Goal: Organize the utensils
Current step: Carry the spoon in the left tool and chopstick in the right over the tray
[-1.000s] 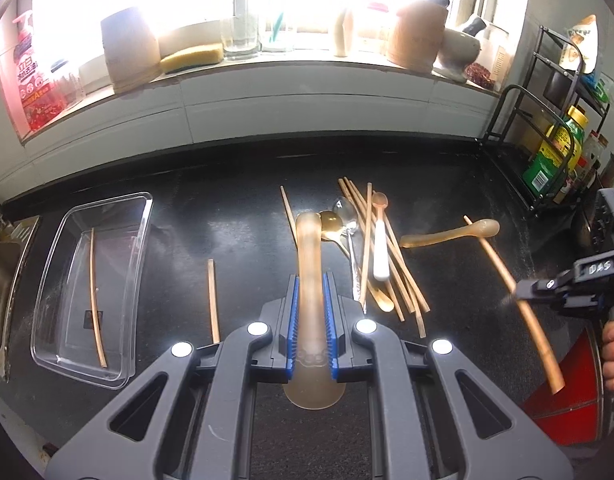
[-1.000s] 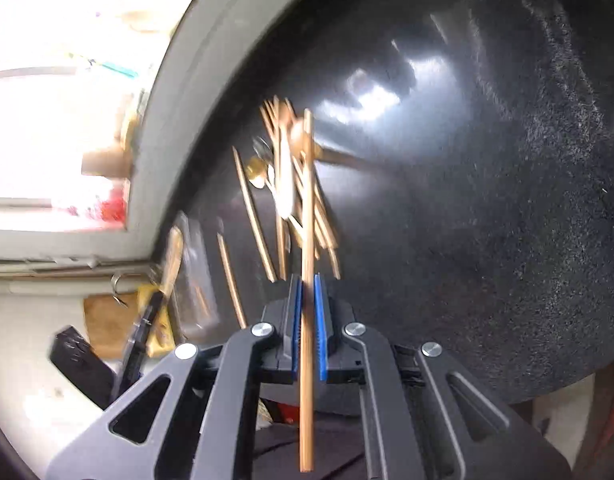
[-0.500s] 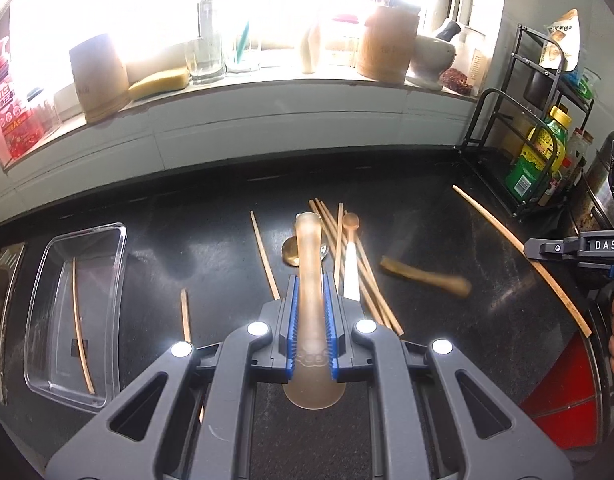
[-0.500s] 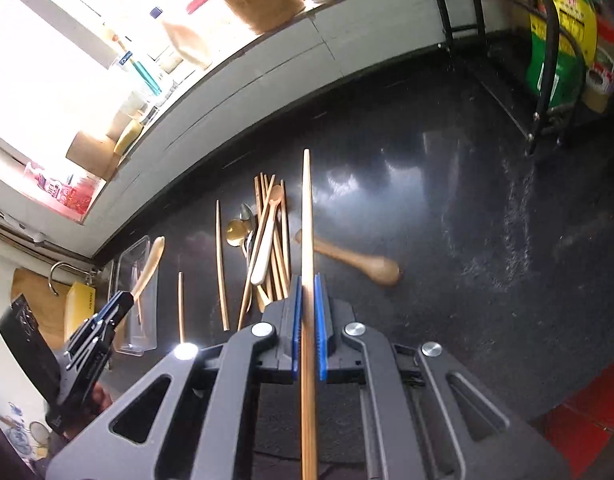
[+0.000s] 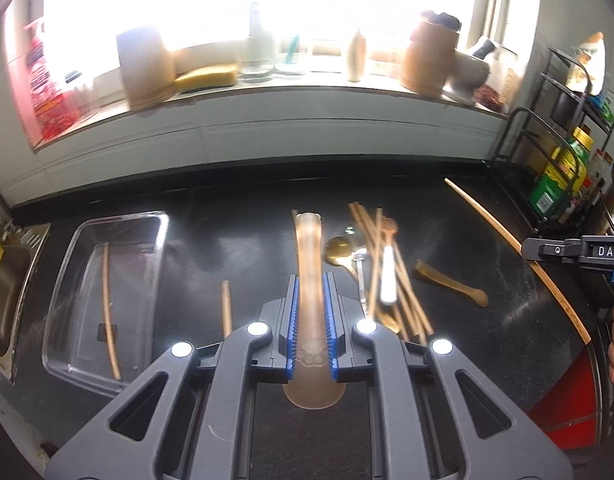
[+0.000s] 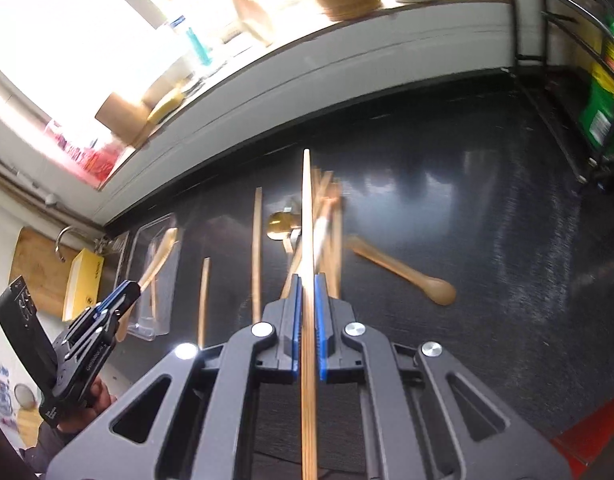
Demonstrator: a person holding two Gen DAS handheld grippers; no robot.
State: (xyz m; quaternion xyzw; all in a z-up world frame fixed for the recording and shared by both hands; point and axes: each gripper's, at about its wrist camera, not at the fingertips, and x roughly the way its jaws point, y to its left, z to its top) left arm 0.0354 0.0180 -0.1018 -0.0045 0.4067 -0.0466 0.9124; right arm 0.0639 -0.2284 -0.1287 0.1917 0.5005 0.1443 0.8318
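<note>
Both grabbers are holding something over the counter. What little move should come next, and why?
Probably carry the right gripper, shut on a chopstick, toward the clear tray at the counter's left. One chopstick already lies in it, so its mate seems to belong there. The left gripper holds a wooden spoon.

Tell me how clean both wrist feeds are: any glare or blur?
Left wrist view: the window is blown out white, sill items smeared; the clear tray stays readable. Right wrist view: the utensil pile and sill are motion-blurred; the held chopstick is sharp.
</note>
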